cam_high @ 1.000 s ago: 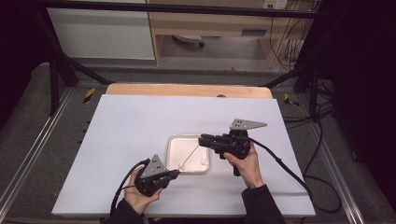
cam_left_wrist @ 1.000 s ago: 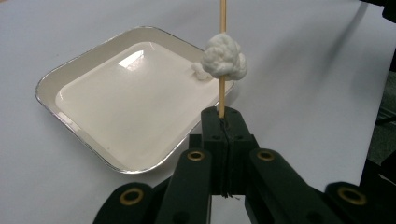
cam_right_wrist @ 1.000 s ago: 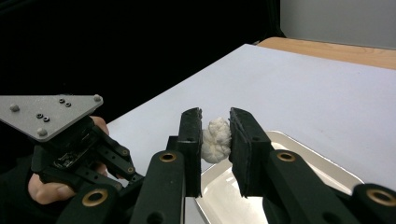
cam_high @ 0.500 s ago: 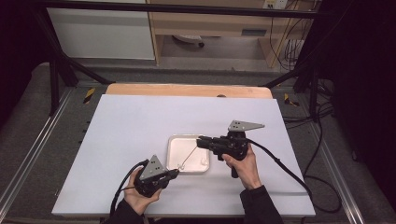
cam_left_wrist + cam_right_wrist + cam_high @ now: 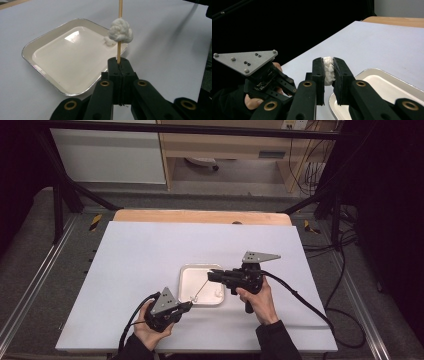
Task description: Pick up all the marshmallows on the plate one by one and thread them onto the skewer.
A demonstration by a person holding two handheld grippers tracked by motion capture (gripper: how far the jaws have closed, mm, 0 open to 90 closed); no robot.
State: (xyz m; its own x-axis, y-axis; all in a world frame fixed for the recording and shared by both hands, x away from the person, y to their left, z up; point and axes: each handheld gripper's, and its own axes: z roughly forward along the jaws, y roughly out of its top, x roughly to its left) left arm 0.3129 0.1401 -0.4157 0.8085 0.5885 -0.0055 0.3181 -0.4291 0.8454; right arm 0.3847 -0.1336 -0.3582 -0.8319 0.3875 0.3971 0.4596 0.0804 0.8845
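Note:
My left gripper [image 5: 187, 305] [image 5: 119, 62] is shut on the lower end of a thin wooden skewer [image 5: 200, 289] [image 5: 120, 10]. A white fluffy lump [image 5: 120, 31] is threaded on it just above the jaws. The skewer slants up over the white tray [image 5: 182, 285] [image 5: 27, 50] toward my right gripper [image 5: 210, 276] [image 5: 328, 65]. The right gripper's jaws have just been closing, and they press on a second white lump [image 5: 328, 70]. Whether that lump sits on the skewer I cannot tell. A small white scrap [image 5: 108, 41] lies in the tray.
The tray [image 5: 372, 72] rests on a white tabletop [image 5: 150, 255] with a wooden strip [image 5: 200, 216] along its far edge. Cables trail from both grippers toward the near edge. Dark frame rails stand on both sides of the table.

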